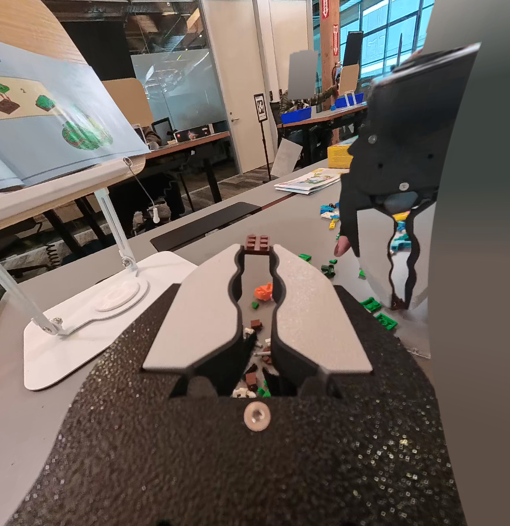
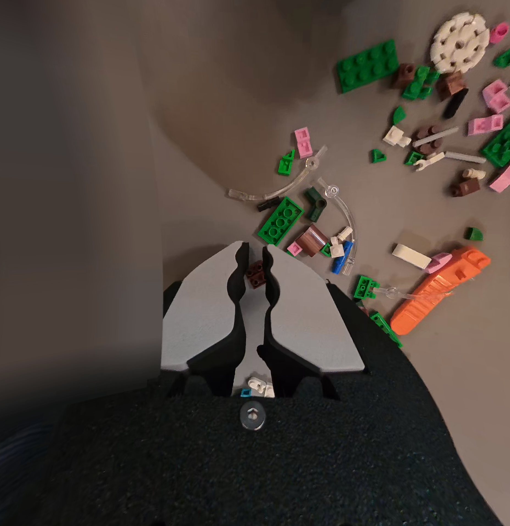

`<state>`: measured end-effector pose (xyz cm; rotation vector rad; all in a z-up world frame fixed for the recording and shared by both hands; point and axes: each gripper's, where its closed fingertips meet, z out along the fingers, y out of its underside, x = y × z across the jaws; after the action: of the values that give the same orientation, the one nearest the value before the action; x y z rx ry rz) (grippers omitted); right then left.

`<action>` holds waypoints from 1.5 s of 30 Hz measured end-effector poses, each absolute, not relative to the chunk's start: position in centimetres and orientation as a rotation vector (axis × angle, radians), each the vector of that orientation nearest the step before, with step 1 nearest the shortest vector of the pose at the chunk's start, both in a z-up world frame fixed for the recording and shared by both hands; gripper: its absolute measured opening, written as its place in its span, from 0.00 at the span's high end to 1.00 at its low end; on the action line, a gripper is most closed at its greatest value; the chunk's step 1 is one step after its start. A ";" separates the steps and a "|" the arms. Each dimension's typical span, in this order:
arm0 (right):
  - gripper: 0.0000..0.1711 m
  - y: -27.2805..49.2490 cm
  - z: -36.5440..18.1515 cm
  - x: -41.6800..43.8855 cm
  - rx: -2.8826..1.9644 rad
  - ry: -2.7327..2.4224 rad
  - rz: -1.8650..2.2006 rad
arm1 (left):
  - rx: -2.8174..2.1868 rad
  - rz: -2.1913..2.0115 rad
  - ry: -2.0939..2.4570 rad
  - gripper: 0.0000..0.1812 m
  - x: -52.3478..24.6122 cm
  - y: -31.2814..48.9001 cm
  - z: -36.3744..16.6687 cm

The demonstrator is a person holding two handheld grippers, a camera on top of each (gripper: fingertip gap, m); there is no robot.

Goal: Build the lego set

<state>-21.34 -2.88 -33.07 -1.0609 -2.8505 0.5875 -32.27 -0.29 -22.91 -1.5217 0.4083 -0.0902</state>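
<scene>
My left gripper (image 1: pixel 257 250) is clamped on a brown plate (image 1: pixel 257 243) at its fingertips, raised above the grey worktop (image 1: pixel 77 404). My right gripper (image 2: pixel 255 252) points down at the worktop, fingers nearly together around a small brown piece (image 2: pixel 255 273); whether it grips, I cannot tell. Loose bricks lie scattered; an orange separator tool (image 2: pixel 436 293) rests among them. No containers hold parts nearby.

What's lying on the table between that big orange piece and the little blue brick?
In the right wrist view, a white tile and a pink sloped piece lie between the orange piece and the blue brick.
</scene>
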 end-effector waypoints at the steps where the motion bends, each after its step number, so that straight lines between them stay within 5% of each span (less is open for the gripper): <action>1: 0.95 -2.7 -33.3 -21.3 -1.079 -2.853 0.576 | -1.522 -0.088 0.410 0.91 -32.3 -0.3 -22.9; 45: 1.00 0.6 -34.3 -21.1 -1.277 -2.786 0.643 | -1.545 -0.071 0.493 0.91 -31.1 -0.2 -23.9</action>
<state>-21.13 0.63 -34.33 -1.2772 -2.7860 0.6435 -31.14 -0.15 -23.87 -1.5451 0.4926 -0.0706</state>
